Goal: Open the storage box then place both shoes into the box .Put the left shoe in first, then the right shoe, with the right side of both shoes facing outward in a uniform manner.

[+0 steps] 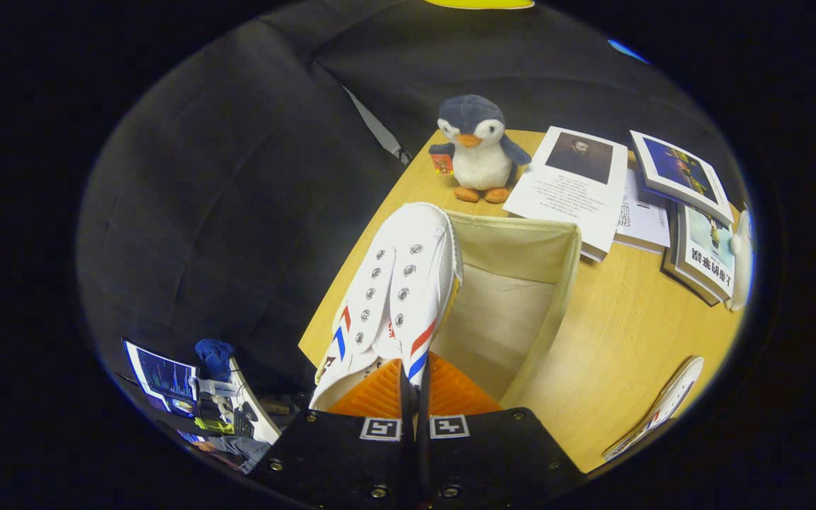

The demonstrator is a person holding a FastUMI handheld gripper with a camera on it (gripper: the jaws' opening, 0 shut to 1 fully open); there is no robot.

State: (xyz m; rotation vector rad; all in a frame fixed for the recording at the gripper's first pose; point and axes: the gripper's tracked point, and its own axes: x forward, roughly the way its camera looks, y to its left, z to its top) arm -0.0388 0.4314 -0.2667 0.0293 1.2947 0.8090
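1. Gripper view showed your gripper (415, 382) closed on a white shoe (394, 290), with both fingers pinching the heel end of its collar, so the shoe hung forward with its toe pointing away from you.
2. You held it above the near left wall of the open storage box (546, 312), which sat on the counter (627, 354) close to its left edge; I judged this hold kept the sole clear of the rim for lowering.
3. Nothing lay in the part of the box's inside that showed, so this was probably the first shoe going in.
4. A second shoe (656, 411) waited on the counter near its front right corner, well apart from the box.
5. Beyond the box stood a penguin toy (477, 152), with books (677, 205) along the far edge.
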